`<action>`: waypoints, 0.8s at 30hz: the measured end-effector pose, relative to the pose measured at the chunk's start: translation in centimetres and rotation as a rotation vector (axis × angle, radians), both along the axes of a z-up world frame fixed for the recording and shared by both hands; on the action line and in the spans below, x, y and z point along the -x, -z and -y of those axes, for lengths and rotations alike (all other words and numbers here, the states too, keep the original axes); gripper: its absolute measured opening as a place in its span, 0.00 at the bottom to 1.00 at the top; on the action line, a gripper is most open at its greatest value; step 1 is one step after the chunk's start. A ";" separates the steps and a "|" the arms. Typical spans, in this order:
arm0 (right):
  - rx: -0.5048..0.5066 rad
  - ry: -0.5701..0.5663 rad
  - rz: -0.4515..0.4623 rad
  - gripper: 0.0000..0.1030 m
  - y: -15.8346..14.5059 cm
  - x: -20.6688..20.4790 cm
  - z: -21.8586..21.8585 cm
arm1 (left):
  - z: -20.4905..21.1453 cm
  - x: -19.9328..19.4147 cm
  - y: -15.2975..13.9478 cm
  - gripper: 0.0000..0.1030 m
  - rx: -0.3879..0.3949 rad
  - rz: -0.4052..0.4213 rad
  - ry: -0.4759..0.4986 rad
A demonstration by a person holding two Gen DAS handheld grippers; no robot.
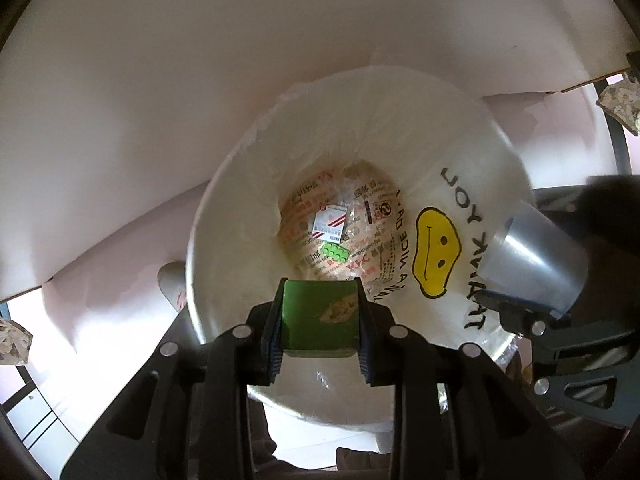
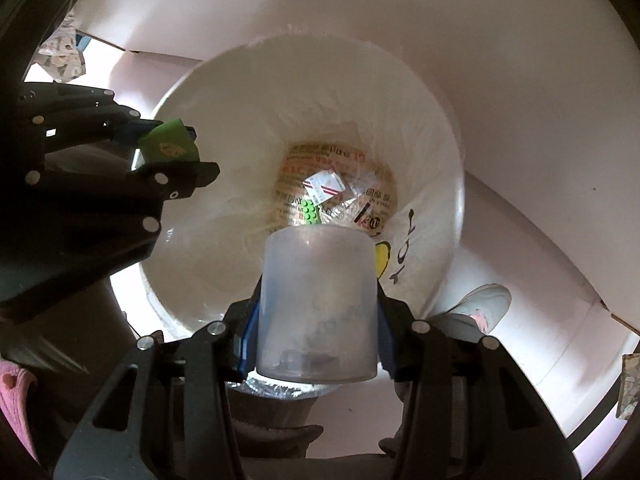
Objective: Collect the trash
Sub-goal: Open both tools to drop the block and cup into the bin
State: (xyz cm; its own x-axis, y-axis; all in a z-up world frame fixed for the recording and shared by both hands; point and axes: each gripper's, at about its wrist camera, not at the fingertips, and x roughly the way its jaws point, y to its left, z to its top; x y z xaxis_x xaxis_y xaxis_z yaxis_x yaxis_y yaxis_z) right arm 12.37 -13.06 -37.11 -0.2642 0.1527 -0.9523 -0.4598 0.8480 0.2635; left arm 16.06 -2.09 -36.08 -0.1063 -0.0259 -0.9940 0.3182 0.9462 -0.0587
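Bin point(image 1: 224, 216) first: it sits low beside a pale wall, lined with a white bag point(image 1: 472, 152) printed with a yellow smiley point(image 1: 436, 252), and its mouth fills both of your wrist views. At the bottom lie printed wrappers point(image 2: 320, 188) and a small green studded brick point(image 1: 335, 253).

Your right gripper point(image 2: 318, 312) is clamped on a frosted plastic cup point(image 2: 318, 300), held with its closed base pointing down into the bin, over the near right part of the opening. Your left gripper point(image 1: 320, 320) is closed on a green block point(image 1: 320, 320) with a worn yellowish patch, hanging over the near edge in its own view and at the left rim in the right view.

Both pieces look ready to drop, but watch the margins. The block sits closest to the rim, so letting go there could bounce it off the edge onto the floor; carry it further toward the middle. The two grippers are near each other over one opening, so a careless swing could knock them together. The loose liner could also snag a finger as you pull away, and a shoe point(image 2: 484, 304) stands just beside the bin.
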 end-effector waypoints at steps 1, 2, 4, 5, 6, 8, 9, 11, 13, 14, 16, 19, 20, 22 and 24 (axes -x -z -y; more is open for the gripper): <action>0.001 0.001 -0.009 0.47 0.4 0.0 -0.1 | 0.0 -0.1 0.5 0.31 0.002 -0.012 -0.005; 0.003 0.002 -0.017 0.47 1.0 -0.1 -0.2 | 0.0 -0.2 0.9 0.31 0.003 -0.022 -0.007; 0.010 -0.003 -0.032 0.47 1.7 -0.1 -0.3 | 0.0 -0.3 1.7 0.31 0.002 -0.041 -0.009; 0.012 -0.005 -0.037 0.47 2.0 -0.1 -0.6 | 0.0 -0.3 2.1 0.31 -0.001 -0.048 -0.008; 0.014 -0.009 -0.043 0.47 2.4 -0.1 -0.7 | 0.0 -0.3 2.4 0.31 -0.004 -0.054 -0.007; 0.015 -0.015 -0.053 0.47 2.6 -0.2 -0.8 | -0.2 -0.5 3.0 0.31 -0.008 -0.068 -0.011; 0.014 -0.017 -0.056 0.47 2.7 -0.3 -0.9 | -0.3 -0.5 3.2 0.31 -0.007 -0.076 -0.016; 0.016 -0.024 -0.059 0.47 3.2 -0.3 -1.0 | -0.5 -0.7 3.7 0.31 0.001 -0.091 -0.028; 0.019 -0.033 -0.062 0.47 3.5 -0.3 -1.1 | -0.5 -0.8 4.0 0.31 -0.004 -0.097 -0.029; 0.023 -0.038 -0.066 0.47 3.7 -0.3 -1.2 | -0.5 -0.8 4.2 0.31 -0.008 -0.097 -0.027; 0.039 -0.050 -0.068 0.47 4.2 -0.2 -1.3 | -0.5 -0.8 4.3 0.35 -0.016 -0.113 -0.028; 0.046 -0.059 -0.059 0.53 4.2 -0.2 -1.4 | -0.5 -0.8 4.3 0.51 -0.022 -0.108 -0.040; 0.045 -0.061 -0.059 0.53 4.3 -0.2 -1.3 | -0.5 -0.8 4.1 0.51 -0.022 -0.106 -0.038; 0.048 -0.064 -0.056 0.53 4.3 -0.2 -1.4 | -0.3 -0.7 4.0 0.51 -0.021 -0.101 -0.031; 0.044 -0.064 -0.054 0.53 4.1 -0.2 -1.4 | -0.1 -0.6 3.9 0.51 -0.023 -0.097 -0.025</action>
